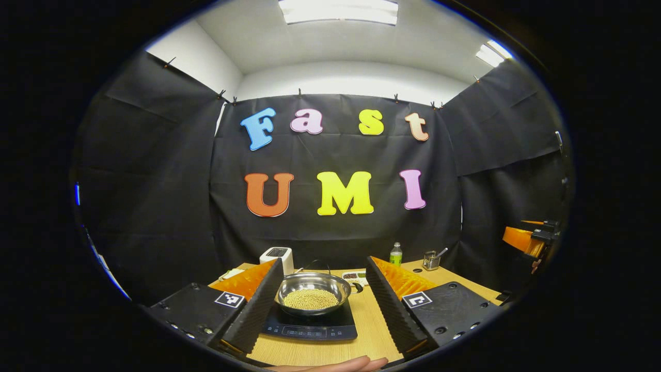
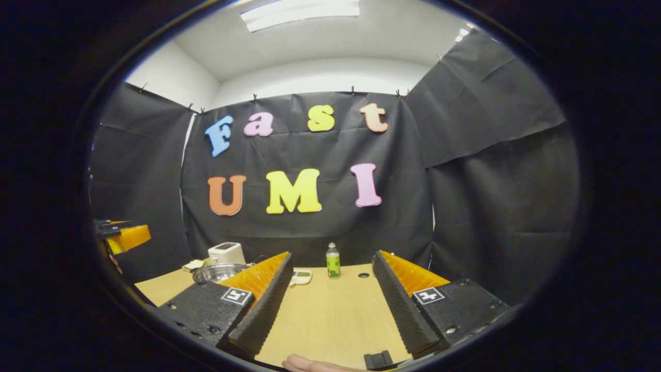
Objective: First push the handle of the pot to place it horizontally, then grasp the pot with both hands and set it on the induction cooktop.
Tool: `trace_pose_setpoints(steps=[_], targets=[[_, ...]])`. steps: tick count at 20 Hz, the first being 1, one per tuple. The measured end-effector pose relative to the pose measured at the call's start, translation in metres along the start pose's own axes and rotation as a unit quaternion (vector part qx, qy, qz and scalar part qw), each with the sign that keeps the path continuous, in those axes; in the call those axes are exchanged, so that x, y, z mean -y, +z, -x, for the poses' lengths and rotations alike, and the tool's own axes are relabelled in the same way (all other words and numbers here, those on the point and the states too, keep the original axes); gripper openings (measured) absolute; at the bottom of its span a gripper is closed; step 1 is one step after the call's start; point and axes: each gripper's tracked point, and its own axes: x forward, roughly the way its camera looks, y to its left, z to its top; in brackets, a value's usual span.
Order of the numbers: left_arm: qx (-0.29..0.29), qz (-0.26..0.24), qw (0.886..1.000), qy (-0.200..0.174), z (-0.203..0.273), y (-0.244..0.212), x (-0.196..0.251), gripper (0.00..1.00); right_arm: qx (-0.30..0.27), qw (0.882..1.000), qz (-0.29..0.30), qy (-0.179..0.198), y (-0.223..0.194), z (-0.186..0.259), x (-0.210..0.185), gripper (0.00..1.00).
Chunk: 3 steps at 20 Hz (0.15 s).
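Sitting on the induction cooktop [image 1: 310, 325] near the worktop's [image 1: 369, 330] front edge, the pot [image 1: 312, 293] holds pale round grains, and its thin handle arcs up behind the rim; the left hand-held gripper [image 1: 320, 305] hangs level above the front edge, released, its two fingers spread wide to either side of the pot and touching nothing; a fingertip of the person's hand [image 1: 335, 365] shows at the bottom of the left gripper view. Behind the pot toward the back edge stand a white appliance [image 1: 277, 257], a small tray [image 1: 353, 277], a green bottle [image 1: 395, 254] and a metal cup [image 1: 431, 260] with a utensil in it; at the far right of that view part of the other hand-held gripper shows, raised beside the worktop. In the right gripper view the right hand-held gripper [image 2: 330, 305] is likewise level and released, fingers wide apart over bare worktop [image 2: 330, 315]; the pot [image 2: 219, 272] lies off to its left, the bottle [image 2: 333, 261] straight ahead near the back edge.
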Motion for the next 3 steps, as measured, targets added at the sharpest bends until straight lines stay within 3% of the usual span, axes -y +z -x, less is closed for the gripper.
trace_pose_setpoints(steps=[3], targets=[[-0.002,-0.002,1.0,-0.001,0.0005,-0.0002,0.0016,0.95,0.0,1.0,-0.002,-0.001,-0.0002,0.0001,0.0003,0.96]])
